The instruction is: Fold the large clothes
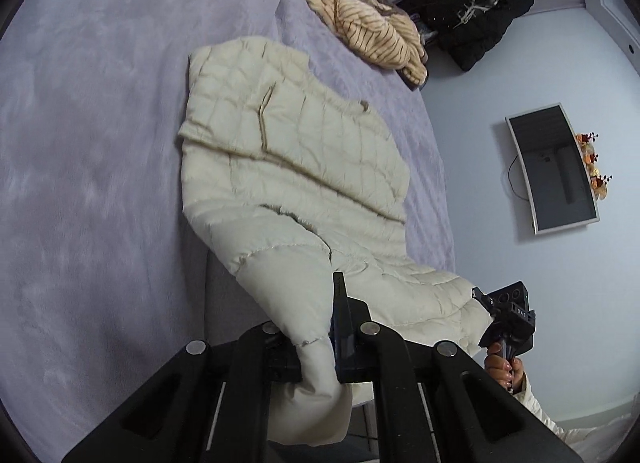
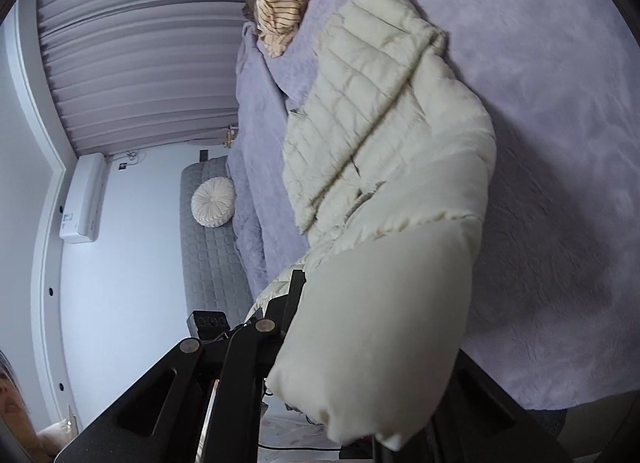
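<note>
Two corners of the jacket (image 1: 296, 167) are in my claws, and the rest of it lies along the near edge of the bed (image 1: 88, 143), its far end flat on the lilac cover and its near end lifted off toward me. My left claw (image 1: 316, 359) is pinched narrow on one puffy corner, the cloth bulging out between the fingers; my right claw (image 2: 320, 343) looks clamped on the other corner, though the padding drapes over it and hides the pads, so I judge that grip mostly by the way the fabric hangs from it. What worries me is how slick and springy this shell seems: with only a small bite of thick filling in each claw, a quick swing could pull a corner free. If I lift one hand ahead of the other, the fold line will likely skew. A sleeve lies doubled over the middle and could slide out of place. Close to the bed's edge, slack could drag the whole thing floorward. Beyond it sits a striped top (image 1: 372, 27), well apart.
</note>
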### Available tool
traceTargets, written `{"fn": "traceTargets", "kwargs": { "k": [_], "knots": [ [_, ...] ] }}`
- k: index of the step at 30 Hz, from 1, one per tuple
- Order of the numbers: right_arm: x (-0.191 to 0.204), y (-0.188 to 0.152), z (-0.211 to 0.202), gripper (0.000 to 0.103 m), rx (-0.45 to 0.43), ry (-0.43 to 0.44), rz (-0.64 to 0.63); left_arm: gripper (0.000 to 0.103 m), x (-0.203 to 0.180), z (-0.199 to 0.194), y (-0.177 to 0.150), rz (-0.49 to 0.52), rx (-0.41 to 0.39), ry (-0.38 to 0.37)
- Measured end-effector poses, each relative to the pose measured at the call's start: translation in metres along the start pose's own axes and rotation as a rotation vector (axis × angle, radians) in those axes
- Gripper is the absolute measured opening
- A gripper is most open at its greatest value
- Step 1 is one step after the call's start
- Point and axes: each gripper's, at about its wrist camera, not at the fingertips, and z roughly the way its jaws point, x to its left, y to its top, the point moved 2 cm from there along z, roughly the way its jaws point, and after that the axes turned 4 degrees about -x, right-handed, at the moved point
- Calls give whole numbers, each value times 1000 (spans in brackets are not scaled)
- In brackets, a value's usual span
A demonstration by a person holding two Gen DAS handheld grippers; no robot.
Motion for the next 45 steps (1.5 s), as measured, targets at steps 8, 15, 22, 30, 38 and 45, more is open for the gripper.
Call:
{"fn": "traceTargets", "kwargs": {
  "k": [8,15,22,30,38,45],
  "knots": [
    [53,94,29,11,23,19,-58,10,-21,23,93,23,-100,109],
    [53,179,80,12,67,-2,-18,10,-12,72,143,13,-101,221],
    [17,224,136,12,92,-80,13,10,22,121,171,15,-37,279],
    [0,242,162,20,57,-105,15,41,36,138,185,47,16,376],
    [44,243,152,89,23,-128,-111,99,-9,98,189,277,-129,558],
    [91,222,118,89,-25,-206,-281,99,-35,28,192,275,-288,568]
  ]
}}
